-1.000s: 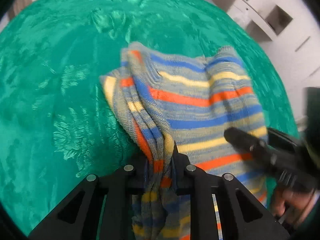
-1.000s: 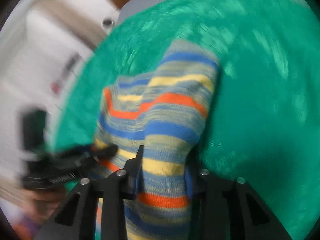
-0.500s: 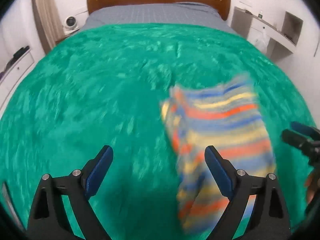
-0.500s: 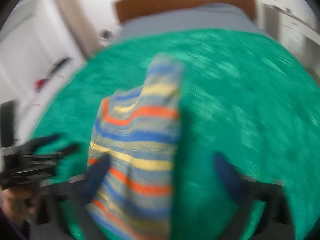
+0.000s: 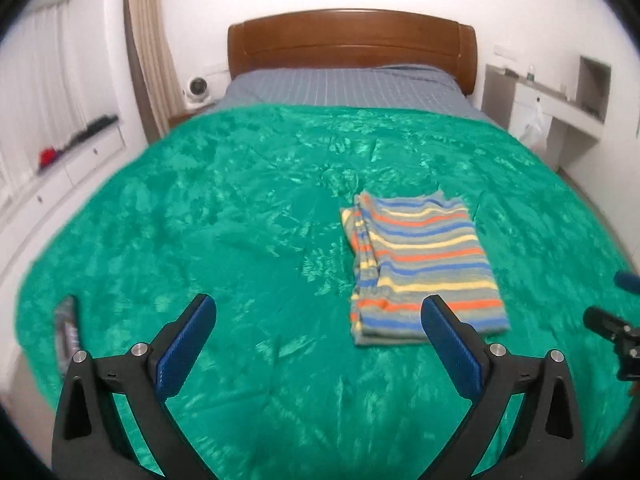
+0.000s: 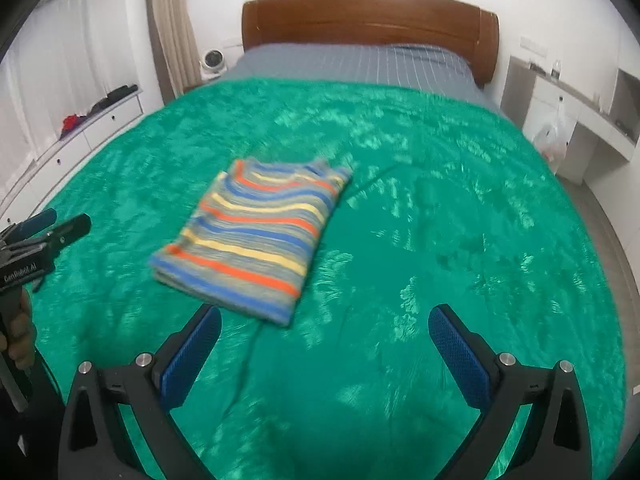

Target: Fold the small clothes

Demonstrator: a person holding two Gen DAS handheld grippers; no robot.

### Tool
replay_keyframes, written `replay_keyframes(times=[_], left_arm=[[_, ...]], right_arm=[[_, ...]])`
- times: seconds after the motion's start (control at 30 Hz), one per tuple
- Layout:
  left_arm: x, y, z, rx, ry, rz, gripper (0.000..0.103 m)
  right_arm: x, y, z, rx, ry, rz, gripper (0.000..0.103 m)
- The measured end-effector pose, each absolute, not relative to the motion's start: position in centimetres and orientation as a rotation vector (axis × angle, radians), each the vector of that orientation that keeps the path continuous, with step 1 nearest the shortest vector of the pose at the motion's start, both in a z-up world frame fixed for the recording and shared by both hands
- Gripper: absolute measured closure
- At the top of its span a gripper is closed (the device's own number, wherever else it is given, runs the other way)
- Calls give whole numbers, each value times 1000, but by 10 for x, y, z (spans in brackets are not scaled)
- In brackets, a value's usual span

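Sweater (image 5: 424, 264), folded and striped, lies flat on the blanket (image 5: 240, 216), touched by neither claw. Left claw (image 5: 316, 336) gapes wide with nothing between its fingers, its jaws having just spread. Right claw (image 6: 324, 344) likewise stands spread and empty, just short of the sweater's near edge.

My left gripper (image 5: 318, 320) and right gripper (image 6: 324, 330) both point forward and down, jaws spread wide with nothing between the blue pads, left having just been opening; my hand (image 6: 18, 330) grips the left gripper's handle at the right view's left edge.
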State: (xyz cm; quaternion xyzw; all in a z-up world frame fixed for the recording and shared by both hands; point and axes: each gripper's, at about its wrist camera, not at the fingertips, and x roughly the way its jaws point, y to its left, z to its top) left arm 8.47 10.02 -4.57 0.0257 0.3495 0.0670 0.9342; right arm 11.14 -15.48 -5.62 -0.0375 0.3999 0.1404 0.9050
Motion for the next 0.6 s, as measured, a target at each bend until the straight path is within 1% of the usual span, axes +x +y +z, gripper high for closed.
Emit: replay_keyframes(times=[0.13,0.23,0.33,0.4,0.5,0.6], left_arm=[[60,85,-33,167,665,215,0],[44,80,-26,171,662,193,0],[30,78,-22,153,698,188,0],[22,79,-24,127,755,168,0],[8,81,-33,74,839,142,0],[-10,81,-35,57,871,129,0]], right_arm=[[84,-147,-41,-89,801,297,1],[67,-144,-31,-87,787,298,1],[54,-142,-25,-80,790,304,1],[41,-141,-23,-81,804,300,1],[20,-141,-29,-72,842,292,1],[2,-138,-35,-78,889,308,1]])
